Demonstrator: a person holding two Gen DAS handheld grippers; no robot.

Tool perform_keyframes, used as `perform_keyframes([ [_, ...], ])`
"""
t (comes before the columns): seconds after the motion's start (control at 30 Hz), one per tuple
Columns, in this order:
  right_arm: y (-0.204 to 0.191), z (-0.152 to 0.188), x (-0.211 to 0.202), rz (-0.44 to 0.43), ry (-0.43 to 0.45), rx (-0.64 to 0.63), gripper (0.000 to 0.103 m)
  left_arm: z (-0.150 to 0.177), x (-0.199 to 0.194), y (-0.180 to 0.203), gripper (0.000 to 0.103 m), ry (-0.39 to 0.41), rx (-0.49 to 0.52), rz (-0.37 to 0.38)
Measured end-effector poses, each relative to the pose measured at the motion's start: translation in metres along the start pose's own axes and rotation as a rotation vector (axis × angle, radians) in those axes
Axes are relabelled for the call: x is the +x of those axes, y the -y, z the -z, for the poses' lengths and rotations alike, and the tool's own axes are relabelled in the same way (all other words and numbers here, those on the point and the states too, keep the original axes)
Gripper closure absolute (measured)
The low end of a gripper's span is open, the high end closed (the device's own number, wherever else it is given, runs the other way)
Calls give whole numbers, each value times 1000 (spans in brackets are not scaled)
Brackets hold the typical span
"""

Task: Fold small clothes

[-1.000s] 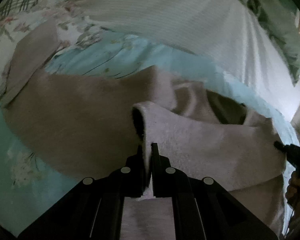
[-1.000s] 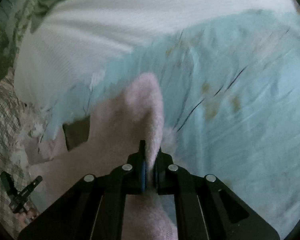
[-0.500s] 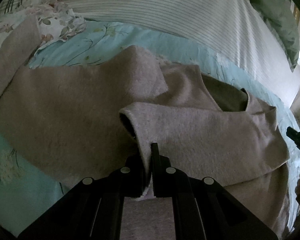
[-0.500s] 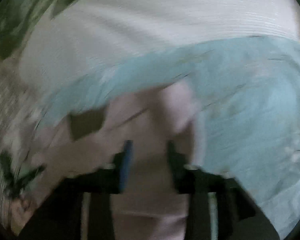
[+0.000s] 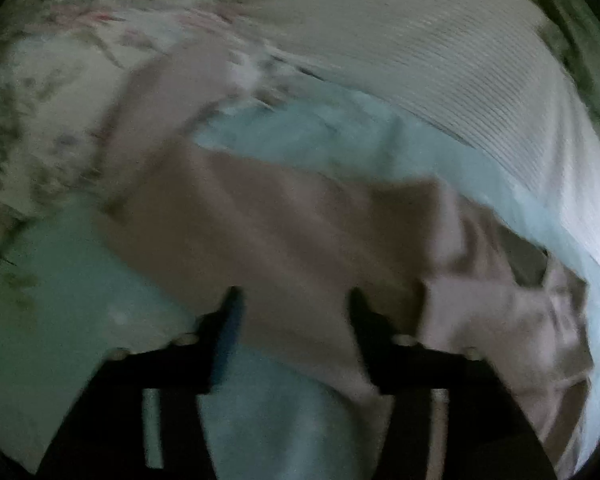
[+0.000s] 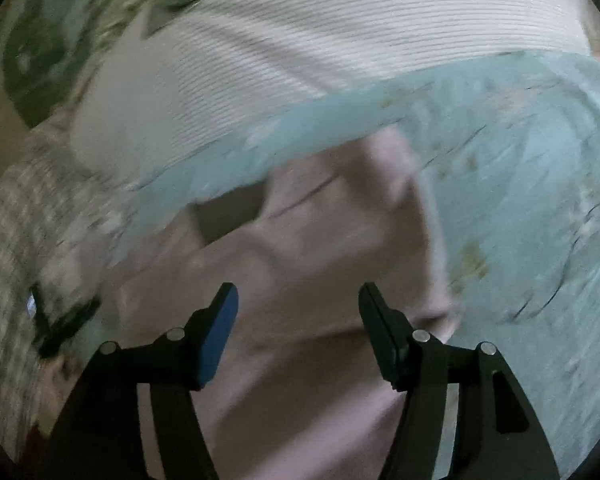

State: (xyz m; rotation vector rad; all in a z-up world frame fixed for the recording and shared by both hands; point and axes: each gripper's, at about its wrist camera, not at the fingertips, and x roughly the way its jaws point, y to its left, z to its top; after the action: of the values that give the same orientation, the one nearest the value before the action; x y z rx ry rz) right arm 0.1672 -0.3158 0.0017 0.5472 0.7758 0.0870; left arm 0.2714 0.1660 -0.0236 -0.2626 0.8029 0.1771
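A pale pink fleecy garment [image 5: 284, 232] lies spread on a light blue floral bedsheet [image 5: 76, 280], one sleeve folded across its body. It also shows in the right wrist view [image 6: 320, 264]. My left gripper [image 5: 294, 308] is open and empty just above the garment's near edge. My right gripper [image 6: 298, 304] is open and empty above the garment's other end. Both views are motion-blurred. The left gripper [image 6: 60, 322] shows at the left edge of the right wrist view.
A white ribbed blanket [image 5: 480, 80] lies behind the garment; it shows in the right wrist view too [image 6: 300, 40]. A floral pillow or quilt [image 5: 40, 80] is at far left. Green patterned fabric [image 6: 52, 40] sits at the back left.
Both grippers have let go of the garment and opened. The sleeve now lies flat on the garment. The left gripper has swung left; the right has pulled back.
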Motion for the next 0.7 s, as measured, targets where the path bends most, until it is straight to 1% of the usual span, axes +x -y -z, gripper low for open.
perform_keyframes([
  [0.03,-6,8,0,-18,-13,-6,38,-8,-1,-7,36,26,-10,-34],
  [0.1,-18,25,4,-40,-43,-11,36,-26,1,-20,27,58,-12,-106],
  [0.2,-26,40,12,-60,-87,-2,35,-50,11,-33,22,87,16,-200],
  [0.23,-25,47,7,-64,-98,-3,35,-58,17,-36,22,90,35,-240],
  [0.3,-28,48,16,-63,-114,-4,35,-75,33,-42,22,86,68,-313],
  [0.37,-31,48,22,-60,-126,-5,35,-92,47,-44,22,82,89,-366],
  [0.43,-32,50,30,-61,-133,10,35,-108,55,-46,21,102,122,-416],
  [0.47,-33,50,32,-62,-135,14,35,-119,62,-46,18,108,147,-443],
  [0.5,-34,51,35,-63,-139,19,35,-129,70,-45,16,105,170,-461],
  [0.57,-35,51,36,-67,-148,18,35,-141,88,-43,16,84,197,-491],
  [0.6,-36,51,38,-69,-153,17,35,-148,101,-46,17,55,210,-513],
  [0.63,-38,51,39,-72,-158,14,35,-151,111,-48,23,38,214,-521],
  [0.67,-40,52,40,-74,-160,10,35,-155,118,-52,52,21,218,-524],
  [0.7,-41,52,40,-75,-161,6,35,-157,122,-56,94,1,216,-511],
])
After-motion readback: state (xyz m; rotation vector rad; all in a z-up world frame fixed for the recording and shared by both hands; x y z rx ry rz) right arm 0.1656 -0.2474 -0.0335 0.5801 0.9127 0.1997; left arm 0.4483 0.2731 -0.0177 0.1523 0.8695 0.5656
